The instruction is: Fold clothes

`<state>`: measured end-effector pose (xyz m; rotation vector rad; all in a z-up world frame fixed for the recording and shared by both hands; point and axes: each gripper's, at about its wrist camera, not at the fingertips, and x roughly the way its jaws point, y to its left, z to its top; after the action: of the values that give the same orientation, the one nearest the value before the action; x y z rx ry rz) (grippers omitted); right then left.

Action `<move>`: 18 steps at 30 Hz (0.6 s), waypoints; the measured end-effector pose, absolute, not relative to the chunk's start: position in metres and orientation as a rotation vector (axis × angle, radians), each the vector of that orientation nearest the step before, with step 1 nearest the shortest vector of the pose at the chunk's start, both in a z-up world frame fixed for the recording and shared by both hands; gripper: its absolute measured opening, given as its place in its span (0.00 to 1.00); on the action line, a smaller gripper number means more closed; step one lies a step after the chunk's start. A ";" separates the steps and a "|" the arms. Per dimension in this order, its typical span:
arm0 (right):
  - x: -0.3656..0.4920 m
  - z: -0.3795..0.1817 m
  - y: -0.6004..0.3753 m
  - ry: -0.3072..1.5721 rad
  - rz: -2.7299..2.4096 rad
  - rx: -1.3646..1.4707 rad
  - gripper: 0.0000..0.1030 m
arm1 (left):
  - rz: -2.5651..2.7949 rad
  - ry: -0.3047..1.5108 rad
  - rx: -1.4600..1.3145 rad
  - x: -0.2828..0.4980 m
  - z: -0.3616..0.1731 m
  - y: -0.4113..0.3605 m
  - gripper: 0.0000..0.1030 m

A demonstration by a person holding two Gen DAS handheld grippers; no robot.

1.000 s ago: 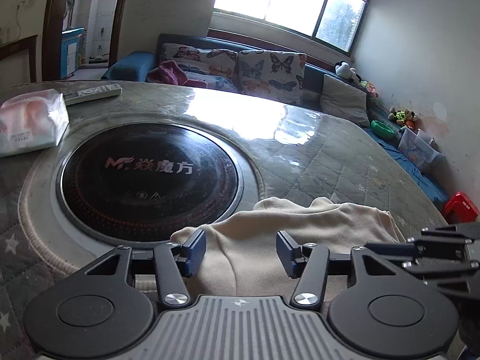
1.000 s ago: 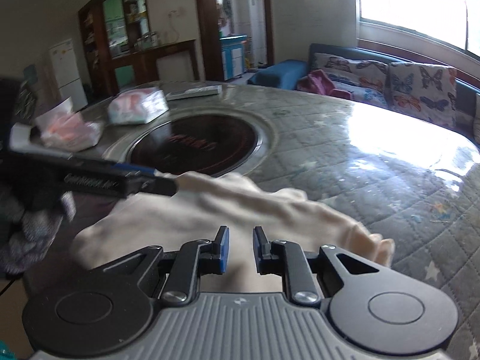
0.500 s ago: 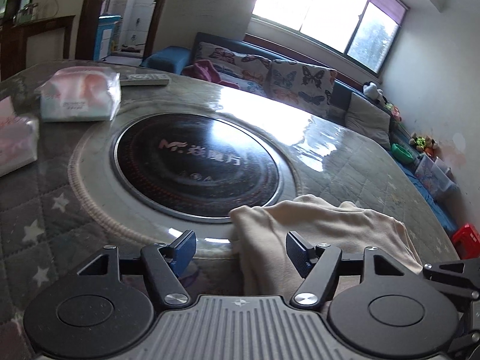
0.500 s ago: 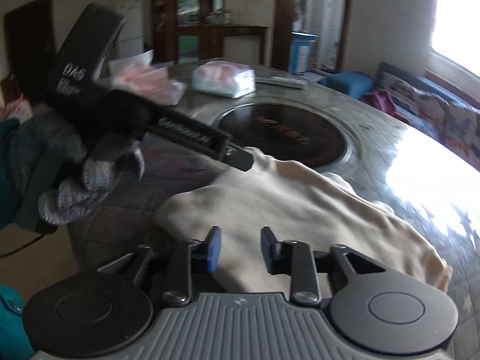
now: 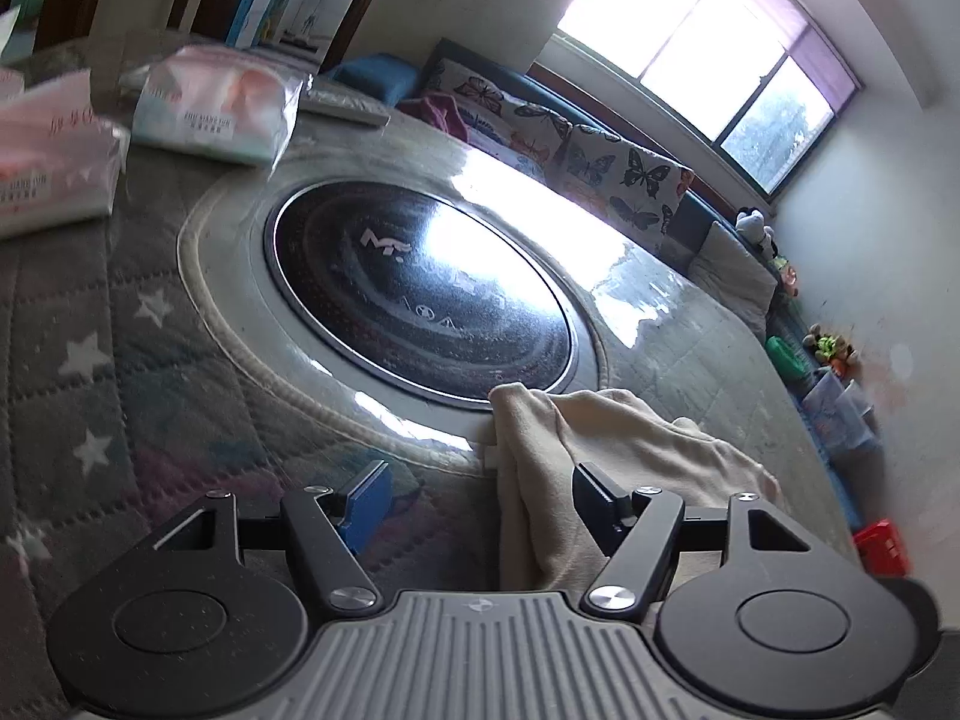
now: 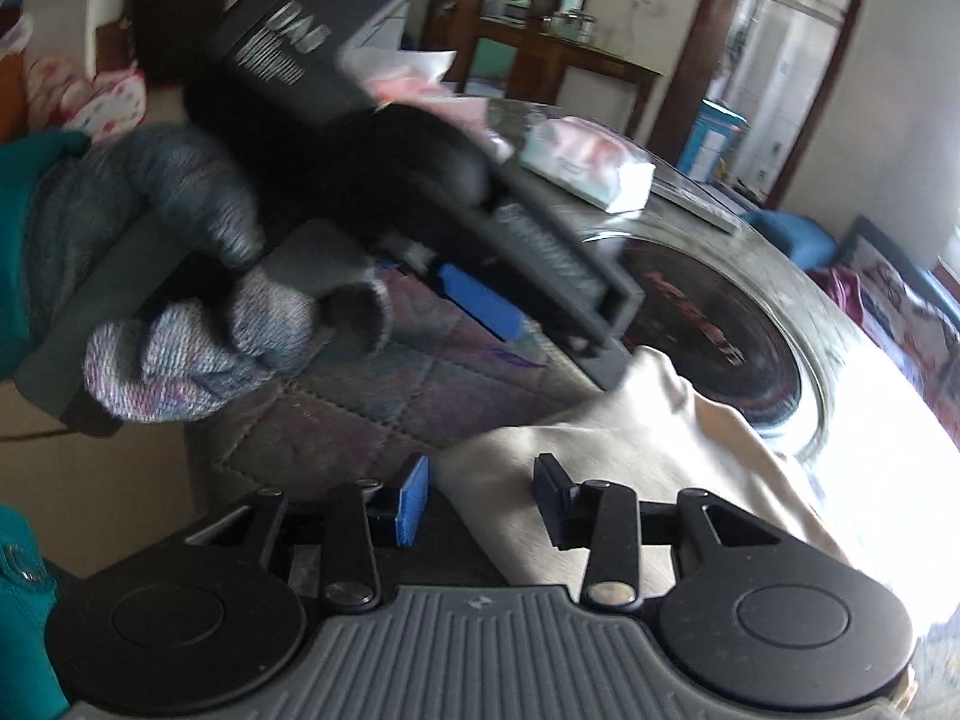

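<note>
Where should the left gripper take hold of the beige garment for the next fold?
Probably the raised near-left corner of the beige fabric garment, beside the round black glass cooktop. That edge stands up in a ridge already between the open left gripper fingers. Come in from the left, along the quilted tabletop.

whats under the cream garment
The cream garment lies on the quilted star-print table cover, its far corner over the pale ring around the black round cooktop. Whatever lies directly beneath the cloth is hidden.
</note>
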<state>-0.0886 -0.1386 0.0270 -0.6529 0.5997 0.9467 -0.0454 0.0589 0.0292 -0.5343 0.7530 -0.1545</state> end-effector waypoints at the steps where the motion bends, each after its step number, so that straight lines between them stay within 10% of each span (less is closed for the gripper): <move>1: -0.090 0.025 -0.137 0.598 0.938 -0.666 0.34 | -0.158 0.759 -0.557 -0.045 0.028 0.060 0.68; 7: -0.085 0.034 -0.145 0.602 0.940 -0.590 0.10 | -0.158 0.779 -0.691 -0.044 0.024 0.063 0.68; 18: -0.062 0.068 -0.180 0.605 0.947 -0.364 0.09 | -0.190 0.833 -0.951 -0.027 0.012 0.059 0.71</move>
<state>-0.0623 -0.1804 0.0676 -0.3640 0.6049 0.9472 -0.0274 0.0595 0.0120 -0.9511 0.8325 -0.1898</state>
